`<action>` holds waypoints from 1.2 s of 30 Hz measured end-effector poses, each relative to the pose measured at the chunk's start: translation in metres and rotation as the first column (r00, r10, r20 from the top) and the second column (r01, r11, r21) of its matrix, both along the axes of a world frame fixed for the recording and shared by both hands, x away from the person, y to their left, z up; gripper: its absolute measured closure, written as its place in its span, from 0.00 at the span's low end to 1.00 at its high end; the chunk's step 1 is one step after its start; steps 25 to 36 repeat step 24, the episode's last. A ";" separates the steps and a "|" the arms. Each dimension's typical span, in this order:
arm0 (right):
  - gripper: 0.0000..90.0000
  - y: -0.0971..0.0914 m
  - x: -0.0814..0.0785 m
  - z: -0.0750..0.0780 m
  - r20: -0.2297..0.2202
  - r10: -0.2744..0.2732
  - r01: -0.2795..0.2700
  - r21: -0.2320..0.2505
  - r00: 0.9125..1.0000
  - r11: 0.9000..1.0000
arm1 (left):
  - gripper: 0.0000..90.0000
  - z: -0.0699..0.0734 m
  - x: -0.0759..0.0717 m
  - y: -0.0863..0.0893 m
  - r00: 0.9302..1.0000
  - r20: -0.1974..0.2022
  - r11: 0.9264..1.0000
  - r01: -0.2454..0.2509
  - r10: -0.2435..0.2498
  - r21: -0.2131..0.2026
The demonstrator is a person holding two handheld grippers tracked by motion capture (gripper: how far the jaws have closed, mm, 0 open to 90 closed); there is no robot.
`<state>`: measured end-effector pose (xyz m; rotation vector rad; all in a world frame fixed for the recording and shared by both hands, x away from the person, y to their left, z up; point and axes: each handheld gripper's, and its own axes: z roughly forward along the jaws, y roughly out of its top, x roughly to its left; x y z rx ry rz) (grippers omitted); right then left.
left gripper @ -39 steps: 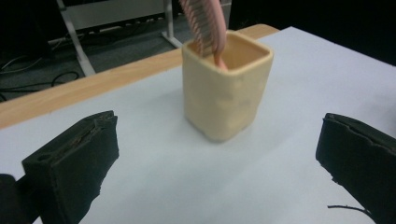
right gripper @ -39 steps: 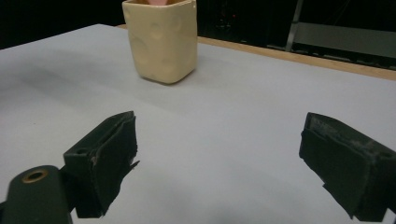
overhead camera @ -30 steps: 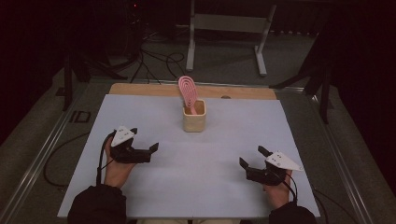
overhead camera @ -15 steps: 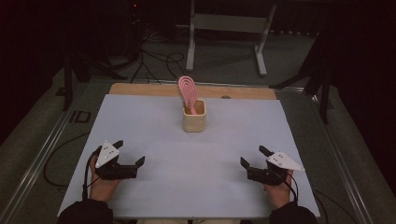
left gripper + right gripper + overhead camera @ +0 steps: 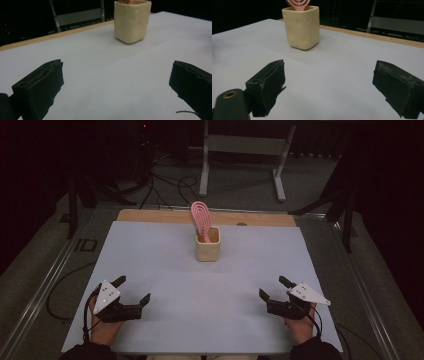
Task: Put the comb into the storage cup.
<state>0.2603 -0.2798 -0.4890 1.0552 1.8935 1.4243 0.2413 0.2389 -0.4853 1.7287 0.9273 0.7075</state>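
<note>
Light: you work in a dark room; the table is lit and the surroundings fall to black.
Table: your white tabletop has a bare wooden strip along its far edge and a metal rail down its left side.
Floor: grey-green floor lies beyond the table, with black cables looping across it.
Furniture: a white metal stand sits behind the table; dark stand legs rise at the right.

Left tongs and right tongs gape wide, seemingly resting low.
</note>
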 end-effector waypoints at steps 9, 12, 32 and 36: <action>0.10 -0.003 -0.007 0.001 0.005 0.009 -0.009 0.012 1.000 1.000 | 0.00 0.003 -0.005 0.008 0.999 0.035 0.999 -0.033 0.034 -0.036; 0.10 -0.002 -0.007 0.000 0.002 0.014 -0.015 0.009 1.000 1.000 | 0.00 0.003 -0.005 0.008 0.998 0.043 0.998 -0.040 0.042 -0.041; 0.10 0.002 -0.007 -0.004 -0.013 0.029 -0.029 -0.008 0.999 1.000 | 0.00 0.002 -0.003 0.011 0.996 0.035 0.996 -0.075 0.077 -0.052; 0.10 0.002 -0.007 -0.004 -0.013 0.029 -0.029 -0.008 0.999 1.000 | 0.00 0.002 -0.003 0.011 0.996 0.035 0.996 -0.075 0.077 -0.052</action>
